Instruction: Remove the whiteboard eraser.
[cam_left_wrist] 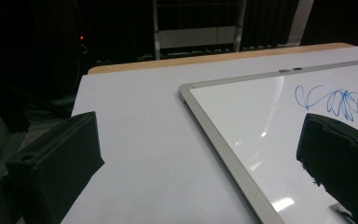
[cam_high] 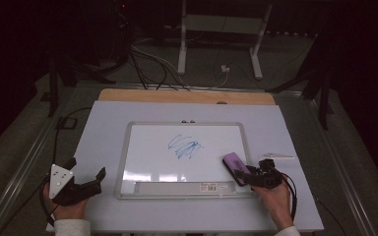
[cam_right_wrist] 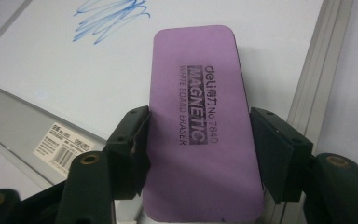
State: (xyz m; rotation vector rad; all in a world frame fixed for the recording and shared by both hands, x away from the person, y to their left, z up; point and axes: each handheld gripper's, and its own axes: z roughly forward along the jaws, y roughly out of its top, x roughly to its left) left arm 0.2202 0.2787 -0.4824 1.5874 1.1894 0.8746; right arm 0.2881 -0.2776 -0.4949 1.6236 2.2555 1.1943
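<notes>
1. Here the right gripper (cam_right_wrist: 198, 154) has its two black jaws closed on the long sides of the flat purple rectangular whiteboard eraser (cam_right_wrist: 200, 126), which lies on the lower right corner of the white, aluminium-framed whiteboard (cam_high: 128, 147), just inside the frame.
2. The grip looks snug on the left side; on the right I cannot tell whether the pad is fully seated, so it seems wise to confirm both pads press before lifting.
3. The step in hand appears to be taking up the eraser to wipe the blue marker scribble (cam_high: 184, 146), which sits near the board's middle, well apart from the eraser.
4. To do it well, I would keep the eraser's felt underside flat to the board, since a tilted pad would wipe only with an edge and might twist out of the jaws.
5. The left gripper (cam_high: 86, 184) rests on the white tabletop (cam_high: 98, 118) just beside the board's left frame, its jaws open with nothing between them; it could steady the frame if the board slides.
6. The eraser's top is smooth matte foam with rounded corners and dark printed lettering.
7. The board is glossy and throws back light patches, so it should slide easily; its ribbed metal frame and grey tray at the near edge (cam_high: 177, 187) are raised and could catch the eraser.
</notes>
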